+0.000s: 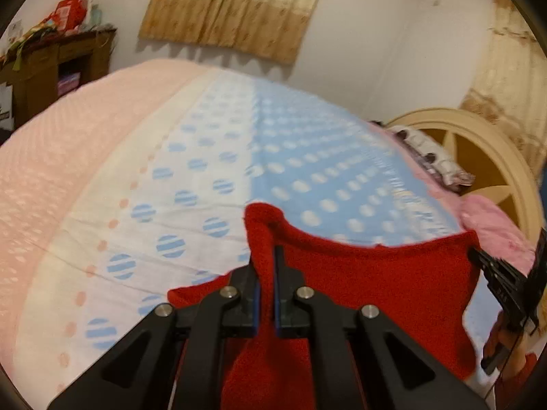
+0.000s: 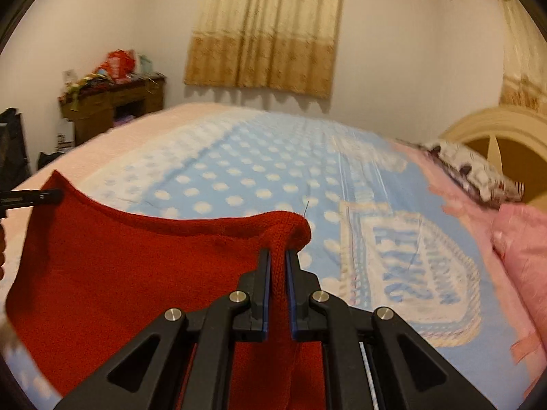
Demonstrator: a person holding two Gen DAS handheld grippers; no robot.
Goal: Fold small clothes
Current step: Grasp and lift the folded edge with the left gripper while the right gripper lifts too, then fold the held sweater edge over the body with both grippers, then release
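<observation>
A red knit garment (image 1: 376,294) hangs stretched between my two grippers above the bed (image 1: 239,157). My left gripper (image 1: 266,256) is shut on its left corner. My right gripper (image 2: 277,256) is shut on its right corner; the garment (image 2: 136,273) spreads to the left in that view. Each gripper shows in the other's view: the right one at the far right of the left wrist view (image 1: 478,256), the left one at the far left of the right wrist view (image 2: 51,196). The garment's lower part is hidden behind the gripper bodies.
The bed has a blue and white spotted cover (image 2: 256,177) with a pink blanket (image 1: 68,157) on its left. Pillows (image 2: 475,171) and a cream headboard (image 2: 495,136) are at right. A cluttered wooden dresser (image 2: 112,102) and a curtain (image 2: 266,34) stand at the far wall.
</observation>
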